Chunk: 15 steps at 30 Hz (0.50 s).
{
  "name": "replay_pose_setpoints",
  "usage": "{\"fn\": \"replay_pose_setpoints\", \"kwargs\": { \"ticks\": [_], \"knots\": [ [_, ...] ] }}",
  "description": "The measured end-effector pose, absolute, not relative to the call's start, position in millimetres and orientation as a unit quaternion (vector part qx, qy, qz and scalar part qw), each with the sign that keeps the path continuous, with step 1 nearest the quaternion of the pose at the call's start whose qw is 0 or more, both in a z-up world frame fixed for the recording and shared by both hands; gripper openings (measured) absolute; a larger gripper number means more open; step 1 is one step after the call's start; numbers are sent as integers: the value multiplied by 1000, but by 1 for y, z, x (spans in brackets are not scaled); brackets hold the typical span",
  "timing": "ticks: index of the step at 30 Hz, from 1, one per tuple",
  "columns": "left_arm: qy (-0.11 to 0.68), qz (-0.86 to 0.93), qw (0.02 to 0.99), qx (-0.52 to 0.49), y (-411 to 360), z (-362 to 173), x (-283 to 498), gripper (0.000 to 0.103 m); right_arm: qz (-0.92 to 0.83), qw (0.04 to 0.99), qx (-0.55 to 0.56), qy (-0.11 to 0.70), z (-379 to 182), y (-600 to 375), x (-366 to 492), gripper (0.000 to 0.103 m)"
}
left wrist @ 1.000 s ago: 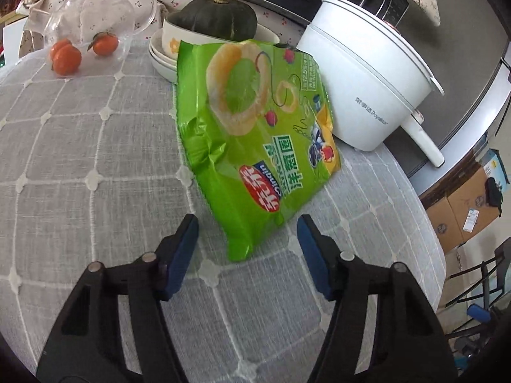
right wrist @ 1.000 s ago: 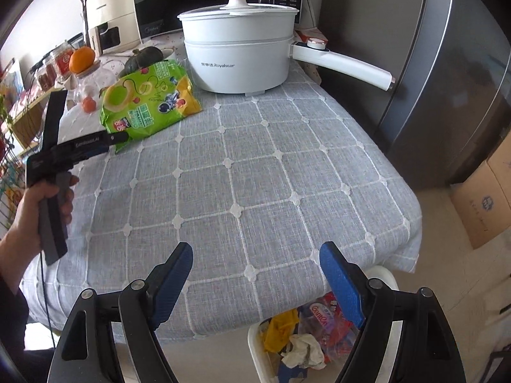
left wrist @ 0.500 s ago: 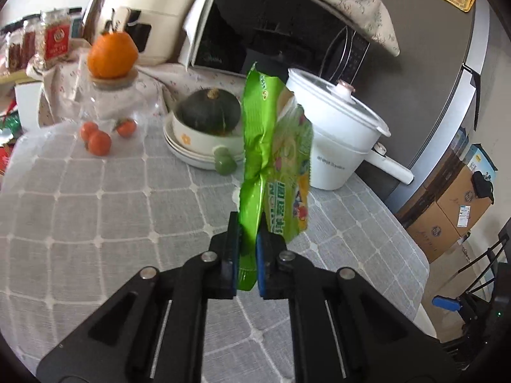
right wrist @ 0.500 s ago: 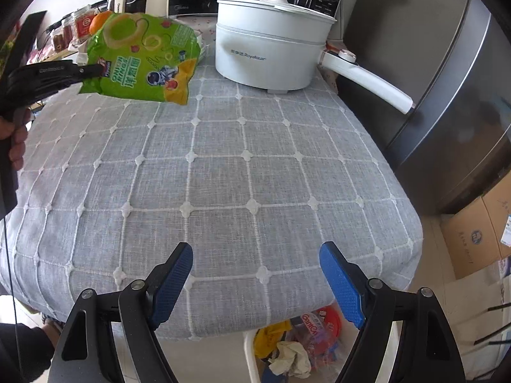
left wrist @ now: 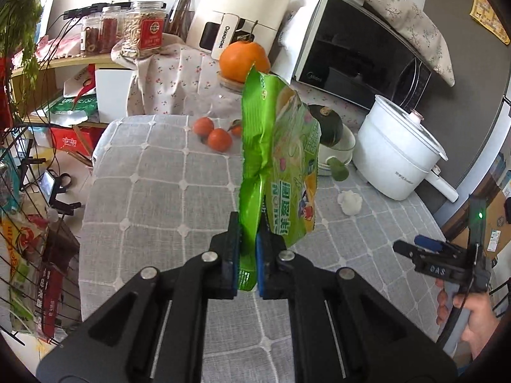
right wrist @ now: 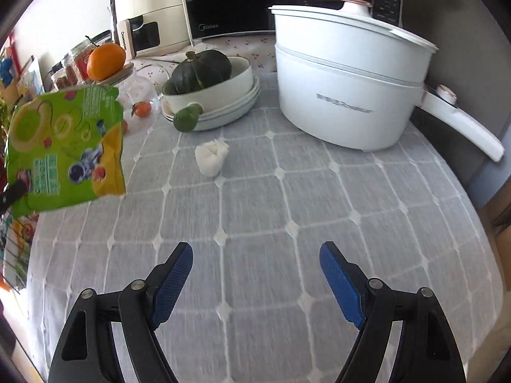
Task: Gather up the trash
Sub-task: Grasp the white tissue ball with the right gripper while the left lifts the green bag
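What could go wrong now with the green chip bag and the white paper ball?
The left gripper pinches only the bottom edge of the green chip bag, so the bag could slip out or swing into the small oranges. The right gripper is open and empty; reaching for the white paper ball, its fingers might bump the stacked dishes or the white pot.

tongs: black arms | blue ribbed pads | silver screws | green light, possibly LED

My matt black plastic left claw pinches a glossy, crinkled green foil snack bag above the woven grey checked tablecloth.
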<state>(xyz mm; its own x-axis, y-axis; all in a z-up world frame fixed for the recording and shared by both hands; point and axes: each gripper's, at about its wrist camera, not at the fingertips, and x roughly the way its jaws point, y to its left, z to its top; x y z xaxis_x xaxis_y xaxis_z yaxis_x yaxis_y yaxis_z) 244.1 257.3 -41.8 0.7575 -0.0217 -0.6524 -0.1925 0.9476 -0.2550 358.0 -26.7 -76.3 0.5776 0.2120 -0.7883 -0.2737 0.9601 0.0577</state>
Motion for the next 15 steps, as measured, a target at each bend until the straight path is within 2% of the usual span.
{"fn": "replay_pose_setpoints", "kwargs": {
  "ticks": [5, 9, 11, 13, 15],
  "knots": [
    [358, 61, 922, -137, 260, -55, 247, 9, 140, 890, -42, 431, -94, 13, 406, 82],
    [367, 67, 918, -133, 262, -64, 249, 9, 148, 891, -51, 426, -105, 35, 426, 77],
    [372, 71, 916, -132, 263, -67, 250, 9, 152, 890, -54, 426, -110, 43, 434, 71],
    [375, 75, 915, -130, 265, -70, 250, 9, 155, 888, -56, 429, -116, 51, 442, 59],
    [377, 78, 914, -128, 265, -71, 250, 9, 157, 885, -56, 435, -122, 55, 449, 53]
  ]
}}
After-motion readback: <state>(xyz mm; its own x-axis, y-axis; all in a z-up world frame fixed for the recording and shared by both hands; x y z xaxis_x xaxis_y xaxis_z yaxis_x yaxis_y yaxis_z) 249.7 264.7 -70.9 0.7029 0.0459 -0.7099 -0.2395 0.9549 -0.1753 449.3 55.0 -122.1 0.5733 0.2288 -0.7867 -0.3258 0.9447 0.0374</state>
